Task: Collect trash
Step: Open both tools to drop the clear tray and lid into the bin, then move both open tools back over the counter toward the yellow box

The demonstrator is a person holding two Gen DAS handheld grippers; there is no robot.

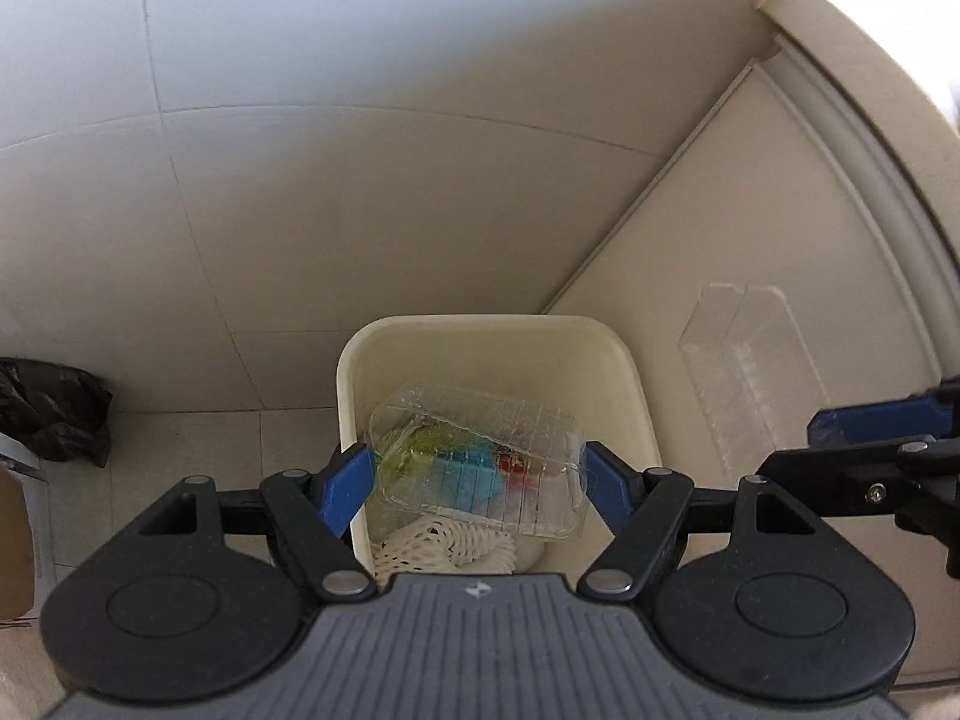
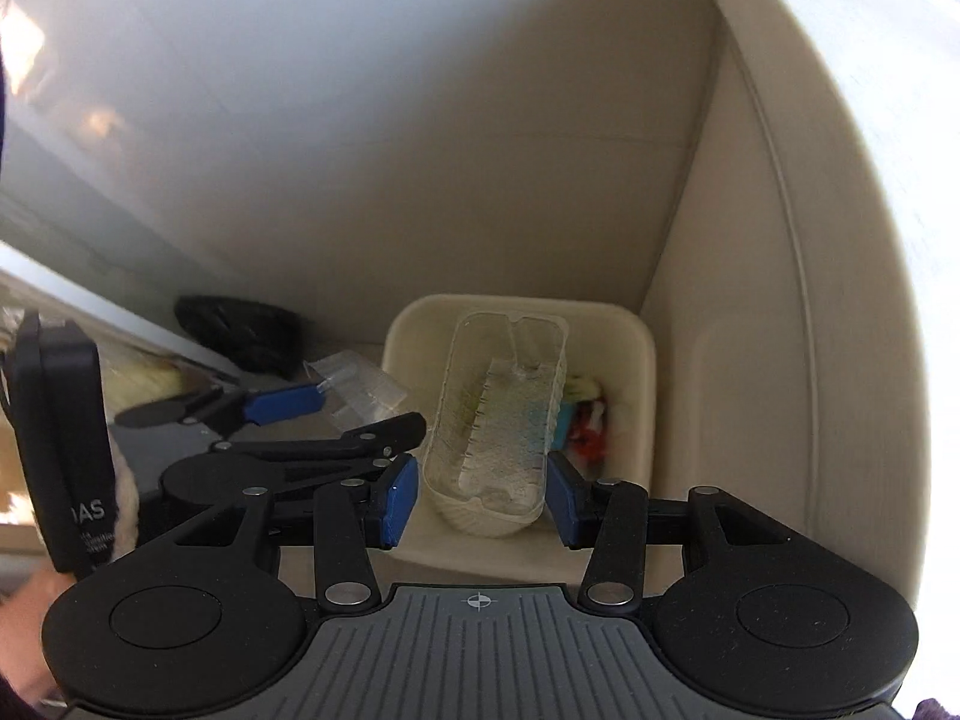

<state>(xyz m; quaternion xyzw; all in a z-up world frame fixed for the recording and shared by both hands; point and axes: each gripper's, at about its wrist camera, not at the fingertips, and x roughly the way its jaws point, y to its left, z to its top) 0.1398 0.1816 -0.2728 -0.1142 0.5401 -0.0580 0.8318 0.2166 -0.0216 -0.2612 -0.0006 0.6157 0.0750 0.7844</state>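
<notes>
A cream waste bin stands on the floor in a corner; it also shows in the right wrist view. My left gripper is shut on a clear plastic clamshell box and holds it over the bin. My right gripper is shut on a second clear plastic tray, also above the bin. Coloured trash and white foam netting lie in the bin. The left gripper and its box show at the left in the right wrist view.
A black plastic bag lies on the tiled floor to the left, also seen in the right wrist view. A cream cabinet door stands right of the bin. White tiled wall rises behind.
</notes>
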